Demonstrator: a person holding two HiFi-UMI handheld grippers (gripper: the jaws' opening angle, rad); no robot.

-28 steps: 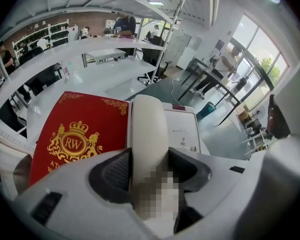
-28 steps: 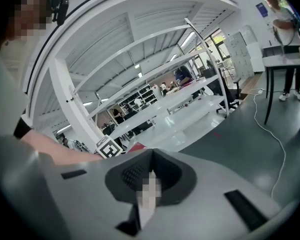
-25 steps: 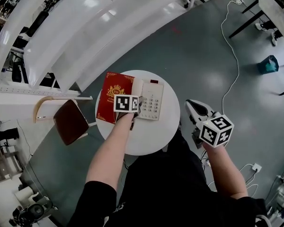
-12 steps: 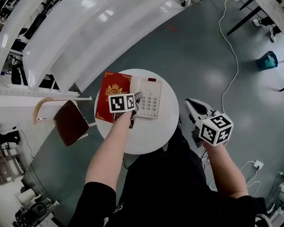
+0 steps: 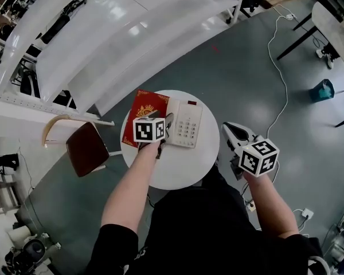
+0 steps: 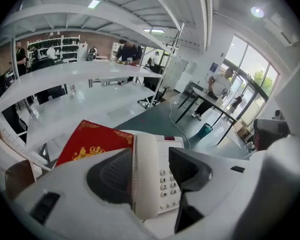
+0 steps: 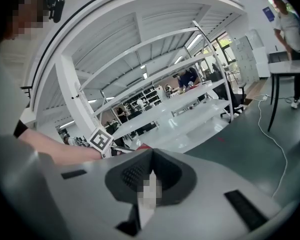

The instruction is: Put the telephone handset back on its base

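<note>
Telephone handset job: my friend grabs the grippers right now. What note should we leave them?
Left hand-held gripper: jaws closing around the telephone handset, right pad not touching it.
Right hand-held gripper: shut, empty, held off the round table's right side.
Handset lies along the left of the phone base, beside a red book.
Done: handset looks seated on the base.
Left: check it sits flat, then pull the gripper away.
</note>
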